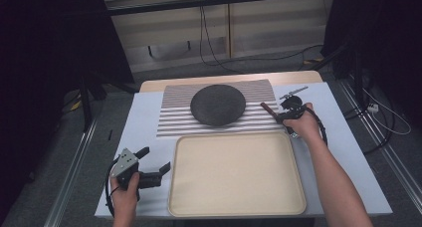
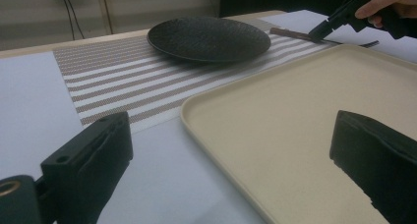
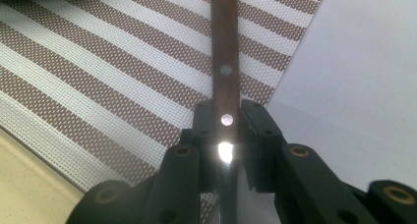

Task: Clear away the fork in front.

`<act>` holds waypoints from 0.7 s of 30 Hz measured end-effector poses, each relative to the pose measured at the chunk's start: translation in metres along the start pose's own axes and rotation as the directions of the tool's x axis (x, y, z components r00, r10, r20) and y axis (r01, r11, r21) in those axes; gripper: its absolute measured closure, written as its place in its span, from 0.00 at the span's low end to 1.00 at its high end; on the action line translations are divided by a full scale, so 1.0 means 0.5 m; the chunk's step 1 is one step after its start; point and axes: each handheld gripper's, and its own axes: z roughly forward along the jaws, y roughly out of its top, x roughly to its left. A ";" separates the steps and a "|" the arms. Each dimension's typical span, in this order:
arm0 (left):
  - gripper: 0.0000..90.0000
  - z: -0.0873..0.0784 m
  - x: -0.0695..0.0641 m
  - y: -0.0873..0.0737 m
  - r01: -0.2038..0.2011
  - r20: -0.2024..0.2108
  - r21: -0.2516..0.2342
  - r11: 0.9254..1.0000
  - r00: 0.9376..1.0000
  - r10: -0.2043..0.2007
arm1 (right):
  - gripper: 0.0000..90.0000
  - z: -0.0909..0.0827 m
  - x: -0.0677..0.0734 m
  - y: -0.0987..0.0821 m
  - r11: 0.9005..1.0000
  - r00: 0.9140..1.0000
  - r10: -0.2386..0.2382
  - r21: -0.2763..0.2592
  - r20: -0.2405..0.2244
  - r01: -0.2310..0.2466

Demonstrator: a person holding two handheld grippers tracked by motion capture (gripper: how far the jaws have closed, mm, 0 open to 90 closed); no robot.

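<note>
**Knife gripped at the mat's right edge**

The right gripper (image 1: 284, 115) has its jaws closed on a knife (image 3: 225, 62), clamping it where the brown wooden handle meets the blade, at the right edge of the striped mat (image 1: 174, 118). The left gripper (image 1: 155, 161) rests wide apart and empty near the table's (image 1: 348, 152) front left corner, beside the beige tray (image 1: 237, 174). A dark plate (image 1: 218, 104) sits on the mat behind the tray.

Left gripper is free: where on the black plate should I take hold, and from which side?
Judging by its pose, grip the plate at its raised near-left rim, coming in low from the left over the striped mat. The rim lifts off the mat there, and the open left gripper avoids the tray.
</note>
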 end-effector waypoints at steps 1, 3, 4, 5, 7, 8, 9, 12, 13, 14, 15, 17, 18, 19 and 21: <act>0.03 0.000 0.000 0.000 0.000 -0.002 0.000 1.000 1.000 0.000 | 0.86 0.000 -0.003 0.000 1.000 1.000 0.020 0.001 -0.007 -0.020; 0.03 0.000 0.000 0.001 -0.003 0.001 -0.001 1.000 1.000 0.003 | 0.87 0.001 -0.003 0.001 1.000 1.000 0.021 0.002 -0.009 -0.021; 0.03 0.000 -0.001 0.000 -0.005 0.002 0.001 1.000 1.000 0.005 | 0.87 0.001 -0.001 0.001 1.000 1.000 0.020 0.005 -0.001 -0.020; 0.03 0.001 -0.001 0.000 -0.006 0.002 0.005 1.000 1.000 0.006 | 0.87 0.001 0.002 0.002 1.000 1.000 0.010 0.009 0.005 -0.011; 0.03 0.002 0.000 -0.001 -0.005 0.007 0.006 1.000 1.000 0.005 | 0.87 0.001 0.002 0.002 1.000 1.000 0.017 0.008 0.010 -0.017; 0.03 0.003 0.000 -0.001 -0.001 0.007 0.005 1.000 1.000 0.001 | 0.87 0.002 0.005 0.004 1.000 1.000 0.006 0.015 0.020 -0.006; 0.03 0.003 0.000 -0.001 -0.001 0.008 0.005 1.000 1.000 0.001 | 0.87 0.002 0.006 0.004 1.000 1.000 0.004 0.015 0.023 -0.004; 0.03 0.001 0.000 0.001 0.004 0.005 -0.004 1.000 1.000 -0.004 | 0.87 0.002 0.005 0.004 1.000 1.000 0.012 0.012 0.020 -0.012; 0.03 0.000 0.001 0.001 0.006 0.004 -0.008 1.000 1.000 -0.006 | 0.87 0.002 0.005 0.006 1.000 1.000 0.013 0.016 0.017 -0.013; 0.03 -0.001 0.001 0.001 0.008 0.001 -0.010 1.000 1.000 -0.008 | 0.87 0.002 0.002 0.005 1.000 1.000 0.016 0.013 0.010 -0.016; 0.03 -0.001 0.000 0.000 0.016 -0.001 -0.008 1.000 1.000 -0.016 | 0.87 0.001 0.001 0.004 1.000 1.000 0.025 0.010 0.007 -0.025; 0.03 -0.001 0.001 0.000 0.007 0.003 -0.004 1.000 1.000 -0.007 | 0.87 0.000 0.000 0.003 1.000 1.000 0.020 0.002 0.001 -0.020; 0.03 -0.001 0.001 0.000 0.006 0.003 -0.006 1.000 1.000 -0.006 | 0.87 0.000 -0.001 0.002 1.000 1.000 0.021 -0.001 -0.001 -0.021; 0.03 -0.001 0.002 -0.001 0.011 0.003 -0.006 1.000 1.000 -0.011 | 0.87 -0.001 -0.001 0.002 1.000 1.000 0.018 -0.004 0.000 -0.018; 0.03 0.000 0.003 -0.001 0.012 0.002 -0.007 1.000 1.000 -0.012 | 0.87 -0.001 0.000 0.003 1.000 1.000 0.012 -0.022 0.028 -0.012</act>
